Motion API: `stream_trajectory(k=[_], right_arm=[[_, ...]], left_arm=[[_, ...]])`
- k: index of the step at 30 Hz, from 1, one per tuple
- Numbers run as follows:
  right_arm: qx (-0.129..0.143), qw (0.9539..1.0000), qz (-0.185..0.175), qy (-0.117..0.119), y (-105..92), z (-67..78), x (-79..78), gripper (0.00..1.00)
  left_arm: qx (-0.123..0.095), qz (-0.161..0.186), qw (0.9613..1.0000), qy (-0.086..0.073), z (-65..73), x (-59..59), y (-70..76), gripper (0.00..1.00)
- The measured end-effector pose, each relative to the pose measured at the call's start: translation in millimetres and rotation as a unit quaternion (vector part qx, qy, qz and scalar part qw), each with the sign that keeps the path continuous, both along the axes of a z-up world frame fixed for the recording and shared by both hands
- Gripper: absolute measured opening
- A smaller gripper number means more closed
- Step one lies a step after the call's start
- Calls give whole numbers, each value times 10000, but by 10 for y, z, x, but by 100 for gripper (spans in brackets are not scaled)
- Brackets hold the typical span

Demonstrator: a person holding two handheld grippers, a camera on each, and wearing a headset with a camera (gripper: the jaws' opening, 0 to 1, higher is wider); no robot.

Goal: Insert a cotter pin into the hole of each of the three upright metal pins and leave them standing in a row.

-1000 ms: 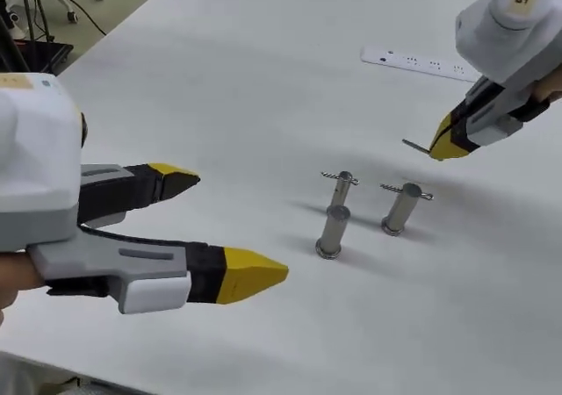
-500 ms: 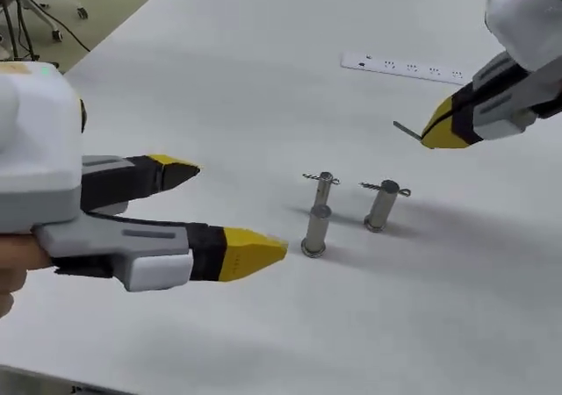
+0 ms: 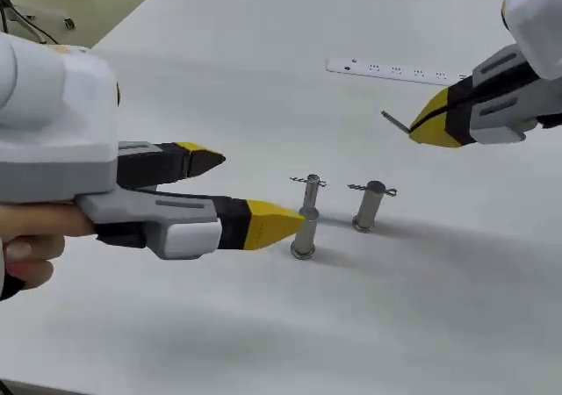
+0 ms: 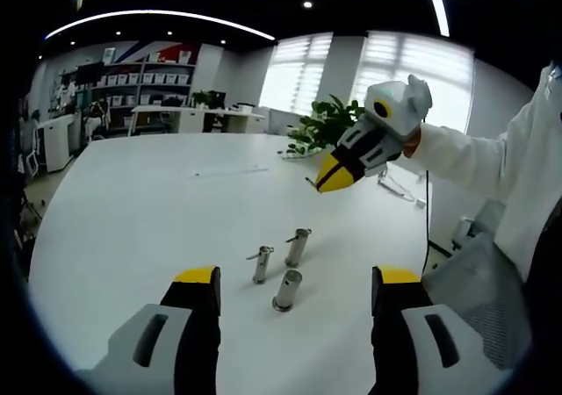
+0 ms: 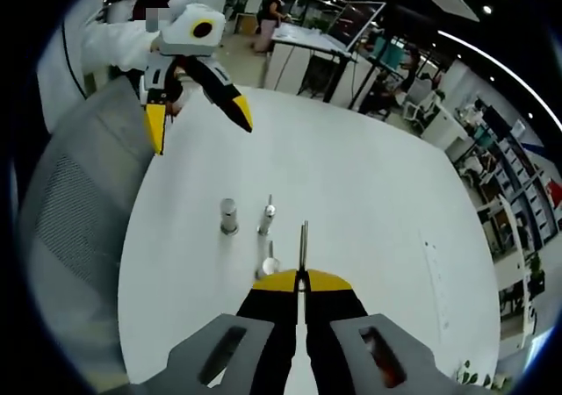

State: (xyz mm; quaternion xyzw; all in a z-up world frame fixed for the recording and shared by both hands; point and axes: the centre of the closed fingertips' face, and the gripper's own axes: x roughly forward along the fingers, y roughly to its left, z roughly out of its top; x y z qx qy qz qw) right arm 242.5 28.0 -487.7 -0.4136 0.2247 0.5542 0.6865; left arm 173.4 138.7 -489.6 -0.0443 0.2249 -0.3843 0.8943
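Head view: the right gripper (image 3: pixel 421 127), jaws clamped on a cotter pin (image 3: pixel 395 121), hangs above and beyond the bare metal pin (image 3: pixel 305 233) on the counter (image 3: pixel 263 79). The left gripper (image 3: pixel 255 191), jaws spread wide and empty, sits just beside that pin, where a nudge could topple it.

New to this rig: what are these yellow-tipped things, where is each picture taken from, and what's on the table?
No robot: a person holds tongs in each hand. One picture comes from a headset camera; the two round ones from cameras on the tongs. The left tongs are open, empty. The right tongs grip a cotter pin. On the white table stand three metal pins: two carry cotter pins, the nearest pin is bare. A power strip lies beyond.
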Motion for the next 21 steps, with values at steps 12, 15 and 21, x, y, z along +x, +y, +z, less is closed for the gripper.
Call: stream_trajectory(k=[12,15,21], right_arm=[[370,9984,-80,-411,98,46,-180,0],[462,9980,-100,-430,125,60,-228,0],[431,9968,-81,-675,145,43,-278,0]], left_arm=[[-36,-254,9997,8,9,128,-240,63],[-83,-289,9995,-1,27,162,-296,58],[-138,-222,9994,-223,81,281,-339,46]])
